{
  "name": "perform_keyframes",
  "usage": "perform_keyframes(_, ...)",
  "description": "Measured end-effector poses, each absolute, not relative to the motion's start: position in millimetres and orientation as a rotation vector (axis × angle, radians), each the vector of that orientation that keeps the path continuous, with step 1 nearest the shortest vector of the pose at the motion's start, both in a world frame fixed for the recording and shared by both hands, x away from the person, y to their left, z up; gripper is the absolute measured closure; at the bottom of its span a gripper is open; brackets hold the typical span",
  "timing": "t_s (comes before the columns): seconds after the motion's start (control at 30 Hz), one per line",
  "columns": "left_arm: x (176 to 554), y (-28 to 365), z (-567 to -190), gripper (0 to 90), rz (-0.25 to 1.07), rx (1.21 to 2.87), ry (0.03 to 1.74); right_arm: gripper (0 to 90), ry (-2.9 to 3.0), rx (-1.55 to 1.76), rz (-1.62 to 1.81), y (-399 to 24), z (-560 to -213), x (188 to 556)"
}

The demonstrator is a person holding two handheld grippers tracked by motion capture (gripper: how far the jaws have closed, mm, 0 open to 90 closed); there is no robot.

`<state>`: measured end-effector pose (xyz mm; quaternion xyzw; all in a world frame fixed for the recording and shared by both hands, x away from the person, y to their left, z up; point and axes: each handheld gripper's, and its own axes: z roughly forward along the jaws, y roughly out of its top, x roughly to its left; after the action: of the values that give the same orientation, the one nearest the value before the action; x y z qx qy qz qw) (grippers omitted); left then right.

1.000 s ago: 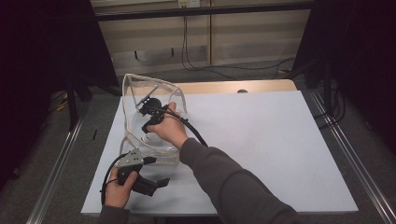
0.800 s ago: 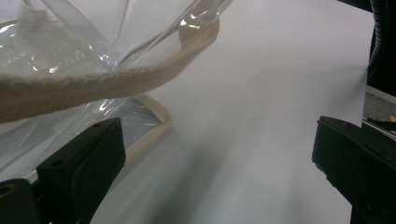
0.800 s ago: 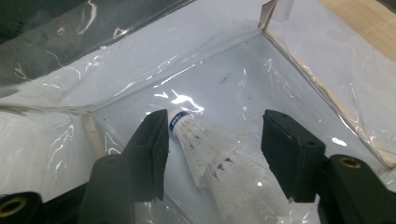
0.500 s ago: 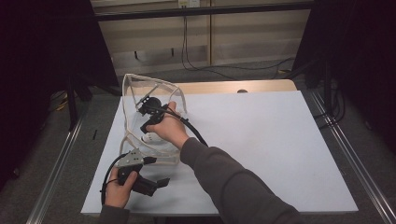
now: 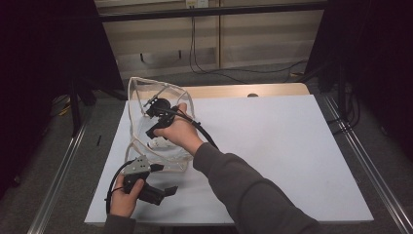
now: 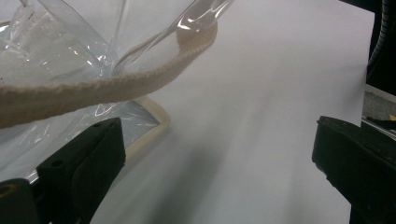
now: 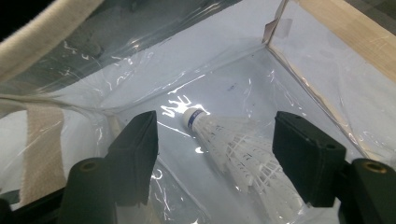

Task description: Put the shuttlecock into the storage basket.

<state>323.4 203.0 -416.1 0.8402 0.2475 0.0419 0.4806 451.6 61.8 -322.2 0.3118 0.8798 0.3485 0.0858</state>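
A clear plastic bag (image 5: 141, 97) with beige cloth trim stands open on the white tabletop (image 5: 272, 146). A white shuttlecock (image 7: 233, 144) lies on the bag's floor, also seen as a shuttlecock (image 5: 158, 143) in the high view. My right gripper (image 7: 217, 128) reaches into the bag. Its jaws have just been opening and stand on either side of the shuttlecock without pressing it. My left gripper (image 6: 219, 135) is wide open at the bag's near end, low over the table. The beige strap (image 6: 93, 91) runs just above its left jaw. In the high view the left gripper (image 5: 163, 191) sits at the front left.
The wooden table edge (image 5: 229, 91) shows behind the white top. Metal rails (image 5: 363, 156) run along both sides. Cables (image 5: 204, 58) hang at the back wall. The right arm's sleeve (image 5: 243, 190) crosses the table's front middle.
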Motion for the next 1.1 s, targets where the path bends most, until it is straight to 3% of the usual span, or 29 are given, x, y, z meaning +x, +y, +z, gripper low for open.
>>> perform_keyframes(1.1,325,200,-415,2.8,0.094,2.048,0.604,12.7,2.651,0.904,1.175,34,-304,434)
